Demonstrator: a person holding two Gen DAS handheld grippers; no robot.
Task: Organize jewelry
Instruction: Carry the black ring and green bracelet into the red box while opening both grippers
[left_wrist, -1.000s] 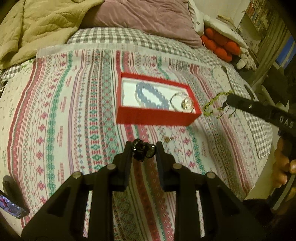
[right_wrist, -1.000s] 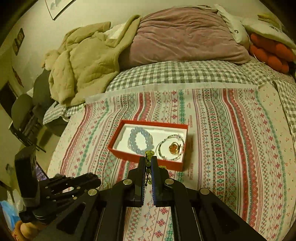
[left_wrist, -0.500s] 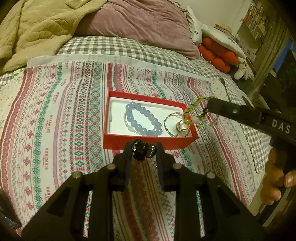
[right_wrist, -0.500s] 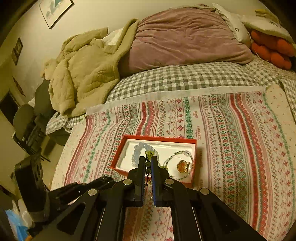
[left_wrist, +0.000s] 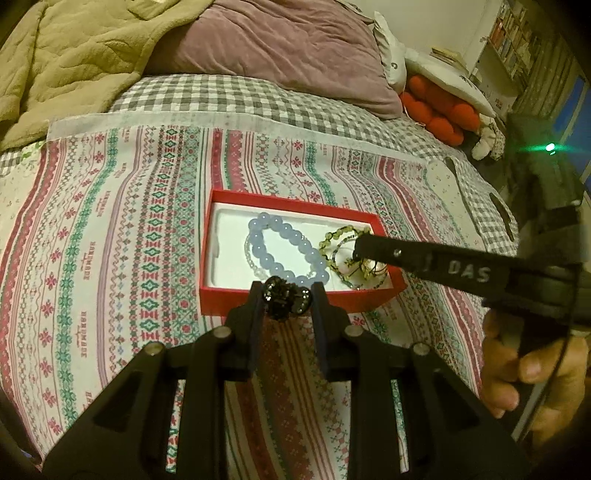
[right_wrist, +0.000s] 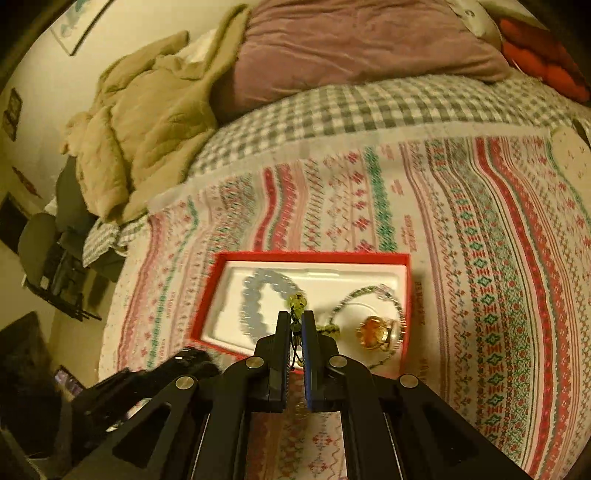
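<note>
- Left claw (left_wrist: 287, 295): clamped on black beaded piece (left_wrist: 283, 298), at red box (left_wrist: 295, 202) near rim.
- Right claw (right_wrist: 295, 325): pinching yellow-green bracelet (right_wrist: 297, 303) over the box.

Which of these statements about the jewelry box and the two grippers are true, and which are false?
1. The red box lies on the striped cloth. True.
2. The left gripper holds nothing. False: its fingers grip a dark beaded piece.
3. The right gripper pinches a yellow-green bracelet. True.
4. The blue bead bracelet lies outside the box. False: it is inside.
5. The box is closed. False: no lid covers it.
</note>
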